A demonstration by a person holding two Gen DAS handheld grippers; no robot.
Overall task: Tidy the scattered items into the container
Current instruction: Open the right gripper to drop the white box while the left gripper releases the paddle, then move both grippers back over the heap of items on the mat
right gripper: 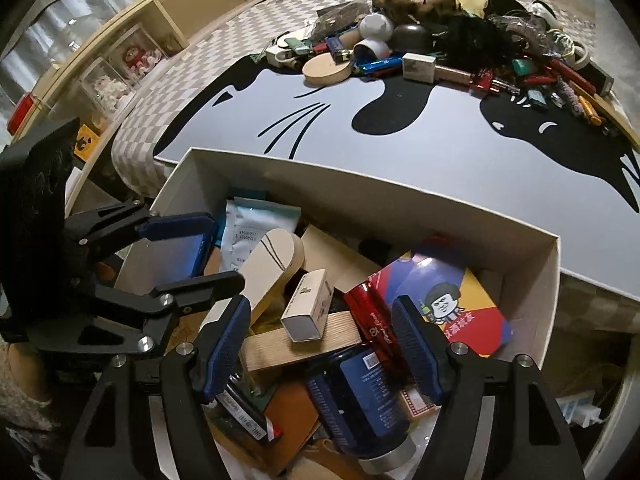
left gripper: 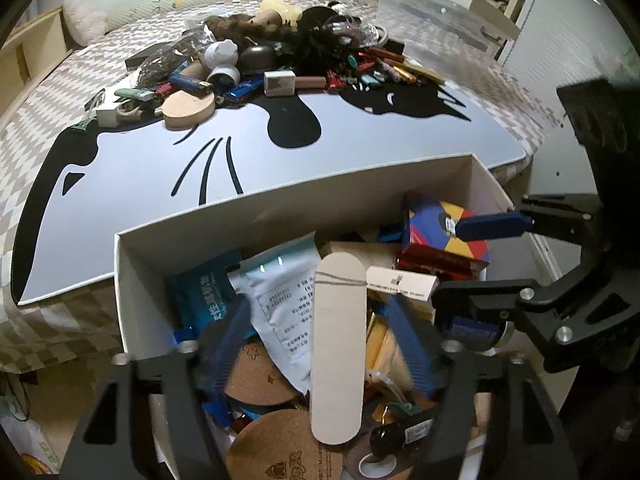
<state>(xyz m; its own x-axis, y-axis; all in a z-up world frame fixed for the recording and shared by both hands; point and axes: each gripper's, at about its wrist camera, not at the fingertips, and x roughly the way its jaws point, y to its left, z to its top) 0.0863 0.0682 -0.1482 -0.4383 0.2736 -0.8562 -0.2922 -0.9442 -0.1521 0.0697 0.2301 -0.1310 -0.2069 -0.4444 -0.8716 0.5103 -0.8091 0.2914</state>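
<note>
A white cardboard box (left gripper: 280, 208) (right gripper: 360, 192) stands against the bed's near edge, filled with several items: a long wooden oval piece (left gripper: 338, 344) (right gripper: 272, 268), a small white box (left gripper: 400, 282) (right gripper: 306, 312), a colourful box (left gripper: 444, 228) (right gripper: 452, 300), a dark blue bottle (right gripper: 360, 396), cork coasters (left gripper: 284, 444), pouches. My left gripper (left gripper: 320, 340) is open above the box, empty; it also shows in the right wrist view (right gripper: 192, 252). My right gripper (right gripper: 320, 340) is open over the bottle, empty; it also shows in the left wrist view (left gripper: 480, 264). A pile of scattered items (left gripper: 280, 60) (right gripper: 440, 44) lies on the far part of the mat.
A grey mat with a black cat design (left gripper: 260, 152) (right gripper: 400, 128) covers the checked bed. A clear plastic bin (left gripper: 440, 20) stands at the back right in the left wrist view. Shelves with display cases (right gripper: 120, 64) line the bed's far side.
</note>
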